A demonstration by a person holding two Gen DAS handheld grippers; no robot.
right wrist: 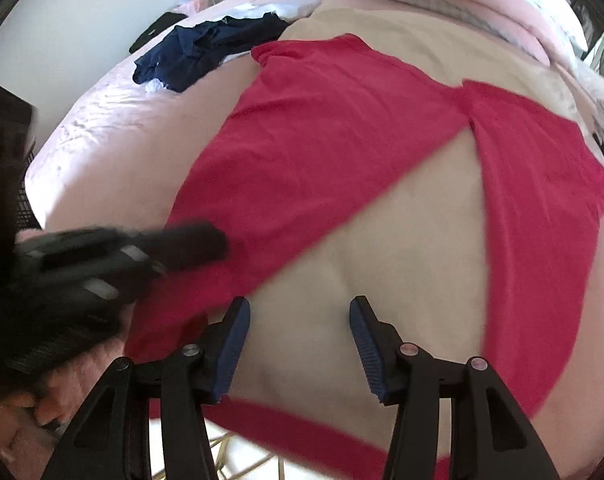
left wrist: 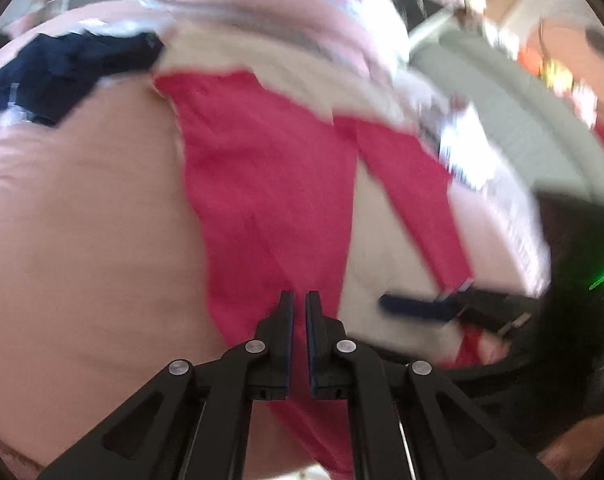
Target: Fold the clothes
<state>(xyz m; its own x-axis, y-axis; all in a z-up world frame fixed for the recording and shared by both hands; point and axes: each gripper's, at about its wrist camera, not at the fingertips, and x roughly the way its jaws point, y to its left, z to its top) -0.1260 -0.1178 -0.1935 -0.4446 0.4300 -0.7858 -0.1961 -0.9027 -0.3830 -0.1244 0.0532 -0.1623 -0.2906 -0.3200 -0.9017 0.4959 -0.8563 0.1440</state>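
Note:
A red pair of trousers [right wrist: 334,140] lies spread on a beige cloth [right wrist: 402,248] on the bed, its two legs splayed apart. It also shows in the left wrist view [left wrist: 261,200]. My left gripper [left wrist: 299,300] is nearly closed over the end of one red leg, with a thin gap between the pads; whether it pinches the cloth I cannot tell. It appears blurred in the right wrist view [right wrist: 205,242]. My right gripper [right wrist: 299,308] is open above the beige cloth between the legs. It appears blurred in the left wrist view [left wrist: 422,308].
A dark navy garment [right wrist: 205,52] lies crumpled at the far left of the pink bed sheet [right wrist: 113,120]. Pink and patterned bedding [left wrist: 261,12] is piled at the head of the bed. The bed edge runs along the bottom.

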